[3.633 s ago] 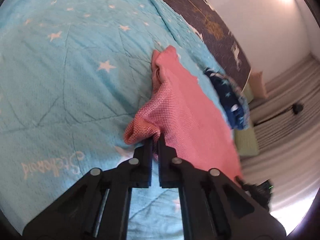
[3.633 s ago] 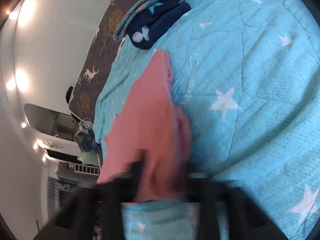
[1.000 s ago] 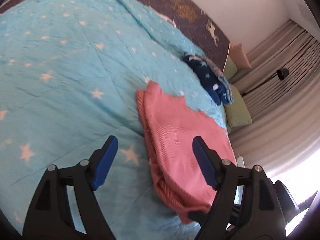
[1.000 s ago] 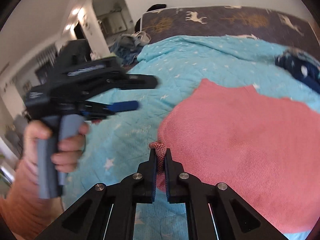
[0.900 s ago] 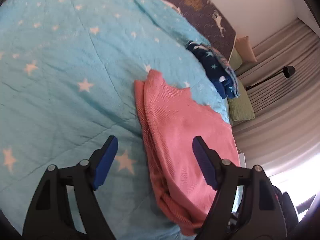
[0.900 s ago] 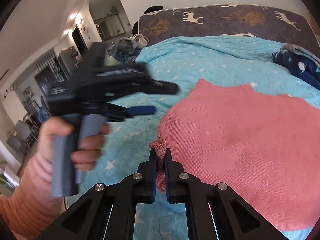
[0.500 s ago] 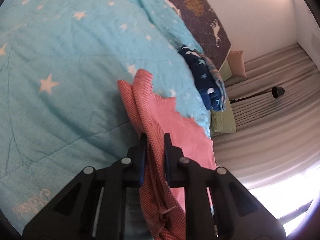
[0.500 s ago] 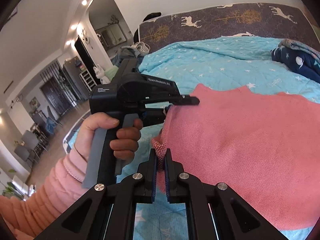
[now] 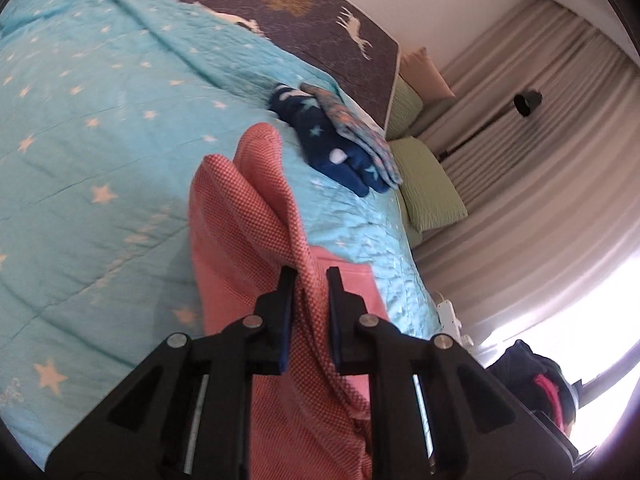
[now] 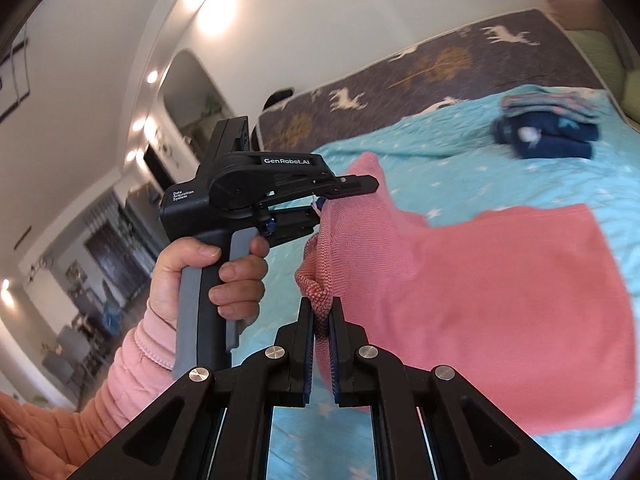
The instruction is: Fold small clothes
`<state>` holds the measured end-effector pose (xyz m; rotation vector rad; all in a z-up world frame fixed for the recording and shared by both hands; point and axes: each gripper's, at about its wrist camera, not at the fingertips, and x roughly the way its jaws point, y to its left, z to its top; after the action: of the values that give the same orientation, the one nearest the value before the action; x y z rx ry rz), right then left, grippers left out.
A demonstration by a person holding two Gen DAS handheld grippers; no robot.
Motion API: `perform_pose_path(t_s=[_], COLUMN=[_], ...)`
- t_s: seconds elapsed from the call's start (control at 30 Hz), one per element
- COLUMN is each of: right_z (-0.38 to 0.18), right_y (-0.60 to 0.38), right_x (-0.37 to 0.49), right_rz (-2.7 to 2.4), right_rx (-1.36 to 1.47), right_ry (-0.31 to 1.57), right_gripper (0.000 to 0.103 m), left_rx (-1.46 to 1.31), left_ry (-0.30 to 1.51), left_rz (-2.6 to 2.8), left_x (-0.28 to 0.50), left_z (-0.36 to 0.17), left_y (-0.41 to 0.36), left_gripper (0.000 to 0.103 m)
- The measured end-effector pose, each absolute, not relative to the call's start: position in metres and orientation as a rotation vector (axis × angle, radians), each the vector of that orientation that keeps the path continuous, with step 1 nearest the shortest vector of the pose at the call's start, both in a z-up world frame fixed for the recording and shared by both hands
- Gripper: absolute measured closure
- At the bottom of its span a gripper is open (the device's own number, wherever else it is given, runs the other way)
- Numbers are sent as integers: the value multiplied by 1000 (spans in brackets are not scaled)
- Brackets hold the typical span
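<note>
A pink knitted garment lies partly on the turquoise star-print bedspread, its near edge lifted off the bed. My right gripper is shut on a bunched corner of that edge. My left gripper is shut on another fold of the pink garment, which rises as a ridge in front of it. In the right wrist view the left gripper, held by a hand in a pink sleeve, grips the cloth up and to the left of my right one.
A folded stack of navy star-print clothes sits near the bed's far right corner, also seen as the navy stack. Green pillows and grey curtains lie beyond the bed. A dark deer-print headboard borders the far side.
My left gripper came down over the garment's edge, closed on it and lifted it. Both grippers have risen, pulling the near edge of the pink garment up off the bedspread.
</note>
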<state>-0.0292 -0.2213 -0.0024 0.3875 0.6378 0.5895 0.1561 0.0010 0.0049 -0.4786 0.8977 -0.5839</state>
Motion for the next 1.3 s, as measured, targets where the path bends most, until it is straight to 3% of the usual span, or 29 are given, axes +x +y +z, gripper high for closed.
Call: perform_pose_path(t_s=[0.27, 0.6, 0.67, 0.8, 0.87, 0.9, 1.07, 1.3], right_z=[-10, -69, -83, -100, -105, -104, -103, -71], right_y=[-308, -398, -404, -406, -410, -414, -436, -427], right_x=[-50, -55, -54, -55, -57, -59, -69, -62], right_rz=[443, 248, 250, 249, 247, 234, 166, 223], right_rx=[501, 653, 675, 663, 671, 671, 668, 572], right_ry=[602, 713, 756, 815, 830, 832, 814, 759], right_gripper=[97, 97, 96, 93, 93, 92, 89, 89], left_rx=[-358, -112, -90, -88, -87, -85, -76, -42], left_ry=[987, 1130, 1117, 1068, 1013, 979, 935, 971], left_rz=[-675, -635, -643, -667, -670, -667, -626, -505], left_x=[169, 175, 171, 164, 157, 152, 133, 92], left_z=[0, -61, -55, -29, -14, -5, 1, -34], left_y=[-114, -218, -222, -221, -215, -208, -168, -98], left_gripper=[86, 83, 74, 67, 53, 52, 51, 51])
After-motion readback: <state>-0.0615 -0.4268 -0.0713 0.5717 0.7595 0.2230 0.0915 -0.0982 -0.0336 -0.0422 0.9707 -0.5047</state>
